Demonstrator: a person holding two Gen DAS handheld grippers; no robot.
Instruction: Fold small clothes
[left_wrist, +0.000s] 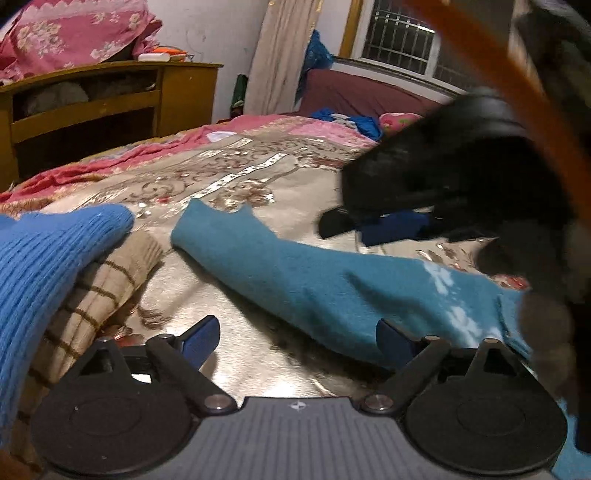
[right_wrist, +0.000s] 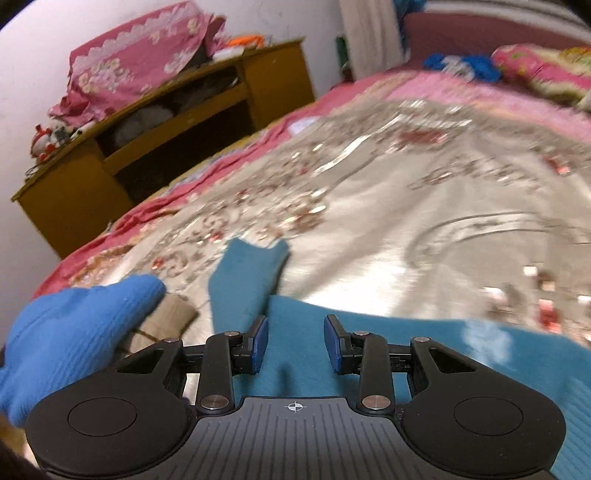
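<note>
The teal sweater (left_wrist: 314, 280) is lying flat on the bed, spread across the shiny patterned bedspread (left_wrist: 229, 184), with one sleeve (right_wrist: 247, 273) stretched out away from me toward the middle of the bed. There's a pale whitish patch on the body of it, over on the right.

My left hand-held gripper (left_wrist: 297, 339) is spread wide with nothing in it. Its right fingertip sits right at the near edge of the sweater; the left one hangs over bare bedspread. My right hand-held gripper (right_wrist: 295, 343) is also parted, gap clearly open, hovering over the body of the sweater just below where the sleeve branches off. I can't tell if the tips are actually touching the fabric. From the left camera the right gripper shows up as a blurry black shape on the right side, so no detail there.

Off to the left there's a bright blue knit piece (left_wrist: 48, 269) lying partly on top of a beige checked cloth (left_wrist: 103, 284), near the sleeve but not touching it.

Further back: a wooden cabinet (left_wrist: 110, 107) against the wall with a pink floral cloth (left_wrist: 77, 33) draped on top, a curtain (left_wrist: 280, 51), a barred window (left_wrist: 402, 37), and a maroon headboard (left_wrist: 362, 92) with some blue clothes (left_wrist: 351, 120) piled in front of it.
</note>
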